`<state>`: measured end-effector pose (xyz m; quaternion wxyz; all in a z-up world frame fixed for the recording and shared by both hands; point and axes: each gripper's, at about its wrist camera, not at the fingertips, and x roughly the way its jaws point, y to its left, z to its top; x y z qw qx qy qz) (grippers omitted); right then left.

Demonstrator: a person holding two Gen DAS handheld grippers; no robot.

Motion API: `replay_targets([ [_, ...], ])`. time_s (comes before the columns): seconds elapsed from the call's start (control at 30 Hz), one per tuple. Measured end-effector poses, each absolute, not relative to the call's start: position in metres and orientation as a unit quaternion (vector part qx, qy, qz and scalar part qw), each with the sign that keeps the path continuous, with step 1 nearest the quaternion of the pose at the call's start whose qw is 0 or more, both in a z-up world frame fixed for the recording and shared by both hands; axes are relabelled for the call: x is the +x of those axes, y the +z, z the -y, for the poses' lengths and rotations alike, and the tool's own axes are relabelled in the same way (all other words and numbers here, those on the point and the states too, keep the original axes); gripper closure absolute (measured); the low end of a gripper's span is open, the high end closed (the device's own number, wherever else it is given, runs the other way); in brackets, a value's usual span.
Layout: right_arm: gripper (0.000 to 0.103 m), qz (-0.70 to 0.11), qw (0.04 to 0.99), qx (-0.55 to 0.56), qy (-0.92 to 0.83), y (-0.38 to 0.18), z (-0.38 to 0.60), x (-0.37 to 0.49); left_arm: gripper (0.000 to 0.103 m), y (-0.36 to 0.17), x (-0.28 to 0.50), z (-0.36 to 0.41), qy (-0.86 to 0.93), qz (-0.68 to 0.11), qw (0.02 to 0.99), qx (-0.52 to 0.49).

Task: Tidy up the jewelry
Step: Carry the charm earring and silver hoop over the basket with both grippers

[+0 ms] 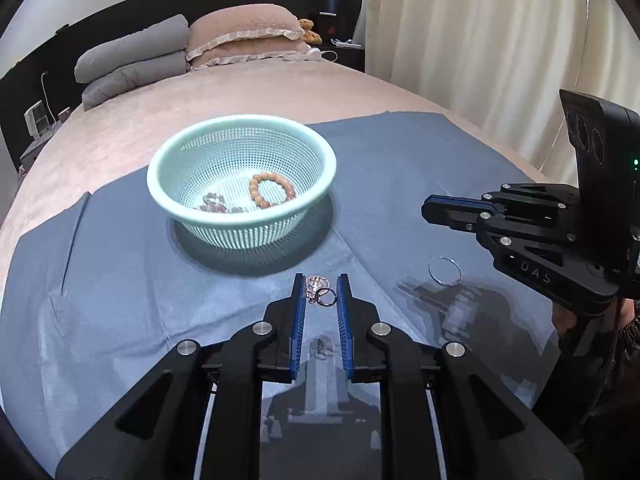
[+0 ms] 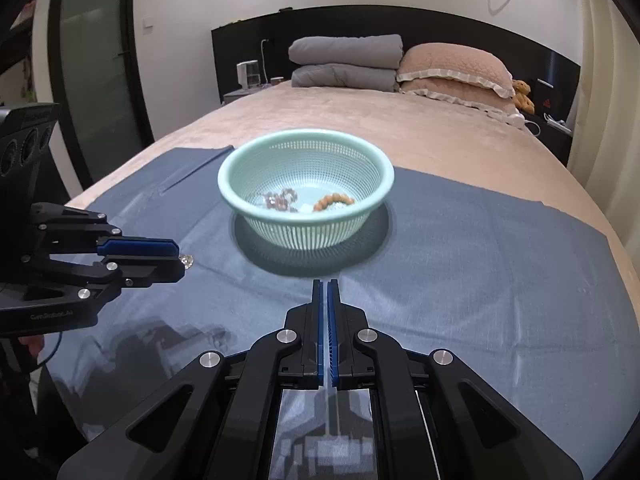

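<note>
Left wrist view: left gripper (image 1: 320, 288) sits with jaws partly apart, a sparkly silver ring cluster (image 1: 319, 290) between the blue pads on the blue cloth (image 1: 120, 280), contact unclear. Mint mesh basket (image 1: 208, 126) beyond holds a tan bead bracelet (image 1: 272, 190) and darker beads (image 1: 218, 204). A thin silver hoop (image 1: 445, 270) lies right. Right gripper (image 2: 325, 285): jaws nearly closed, empty.
</note>
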<state>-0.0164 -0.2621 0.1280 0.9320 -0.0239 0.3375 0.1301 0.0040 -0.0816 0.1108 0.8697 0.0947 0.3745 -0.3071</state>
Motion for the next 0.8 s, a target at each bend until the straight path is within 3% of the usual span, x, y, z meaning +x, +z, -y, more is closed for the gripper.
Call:
replay_targets([
  [0.47,0.101,-0.302,0.940,-0.004,0.157,0.163,0.263,0.049,0.087,0.126,0.077,0.073,-0.301,-0.359,0.880,0.075],
  [0.57,0.098,-0.304,0.941,-0.003,0.147,0.157,0.268,0.048,0.095,0.121,0.085,0.073,-0.303,-0.364,0.878,0.072],
  [0.8,0.097,-0.382,0.918,0.007,0.107,0.101,0.301,0.022,0.095,0.116,0.084,0.070,-0.302,-0.369,0.876,0.067],
])
